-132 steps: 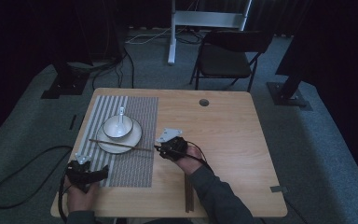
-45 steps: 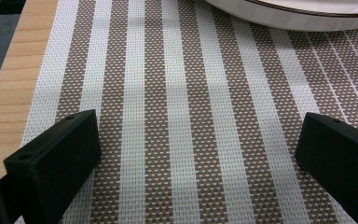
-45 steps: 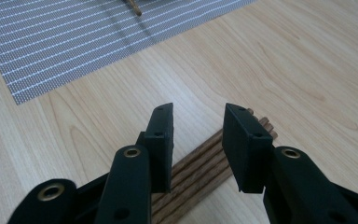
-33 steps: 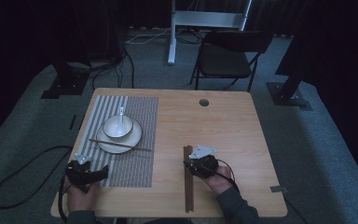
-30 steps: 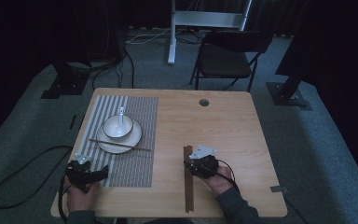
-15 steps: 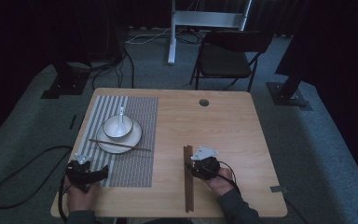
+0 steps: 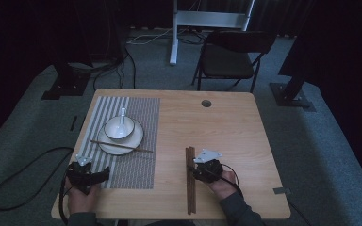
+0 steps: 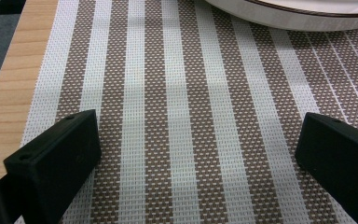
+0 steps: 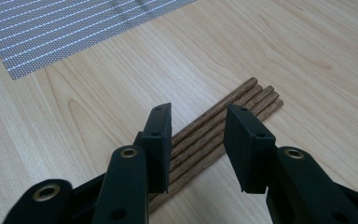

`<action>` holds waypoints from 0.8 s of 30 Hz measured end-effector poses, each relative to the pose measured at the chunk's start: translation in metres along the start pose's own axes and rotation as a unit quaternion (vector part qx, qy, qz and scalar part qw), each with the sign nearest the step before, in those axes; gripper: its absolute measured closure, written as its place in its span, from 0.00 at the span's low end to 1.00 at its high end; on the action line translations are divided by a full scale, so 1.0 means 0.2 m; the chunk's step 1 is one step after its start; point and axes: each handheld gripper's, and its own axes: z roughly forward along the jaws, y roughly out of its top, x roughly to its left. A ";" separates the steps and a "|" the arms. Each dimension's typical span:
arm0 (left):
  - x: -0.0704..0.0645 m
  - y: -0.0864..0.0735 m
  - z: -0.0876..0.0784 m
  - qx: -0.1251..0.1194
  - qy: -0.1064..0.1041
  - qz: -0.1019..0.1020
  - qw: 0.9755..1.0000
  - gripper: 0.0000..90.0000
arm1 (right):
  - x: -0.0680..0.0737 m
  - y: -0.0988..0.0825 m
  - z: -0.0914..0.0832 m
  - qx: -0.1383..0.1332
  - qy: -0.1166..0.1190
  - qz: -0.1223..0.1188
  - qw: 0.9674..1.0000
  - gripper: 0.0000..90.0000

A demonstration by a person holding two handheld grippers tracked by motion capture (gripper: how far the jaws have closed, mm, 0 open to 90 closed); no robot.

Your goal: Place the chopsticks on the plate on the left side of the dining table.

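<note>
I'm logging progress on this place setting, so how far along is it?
Done: one chopstick lies across the plate, with bowl and spoon on the placemat. In hand: the right gripper hangs open over the chopstick bundle, gripping nothing. Left: probably picking another chopstick and laying it on the plate. The left gripper rests open over the placemat.

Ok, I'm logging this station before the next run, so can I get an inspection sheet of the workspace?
Surface: wooden table, striped placemat on its left half.
Job's things: bundle of wooden chopsticks on bare wood; one chopstick across the plate, which holds a bowl with a spoon.
Clutter: nothing seen.
Grippers: right gripper open, jaws straddling the bundle; left gripper open over the placemat.
Cables: black cable on the floor, left.
Surroundings: folding chair, stand bases, carpet.
</note>
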 end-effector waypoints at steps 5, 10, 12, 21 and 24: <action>0.00 0.00 0.00 0.000 0.000 0.000 1.000 0.00 | 0.01 -0.01 0.00 0.003 0.001 0.004 1.000 0.68; 0.00 0.00 0.00 0.000 0.000 0.000 1.000 0.00 | 0.00 -0.02 0.00 0.003 0.001 0.004 1.000 0.69; 0.00 0.00 0.00 0.000 0.000 0.000 1.000 0.00 | 0.00 -0.03 0.00 0.003 0.000 0.004 1.000 0.68; 0.00 0.00 0.00 0.000 0.000 0.000 1.000 0.00 | 0.01 -0.06 -0.01 0.010 0.002 0.008 1.000 0.67; 0.00 0.00 0.00 0.000 0.000 0.000 1.000 0.00 | 0.01 -0.07 0.00 0.016 0.004 0.008 1.000 0.66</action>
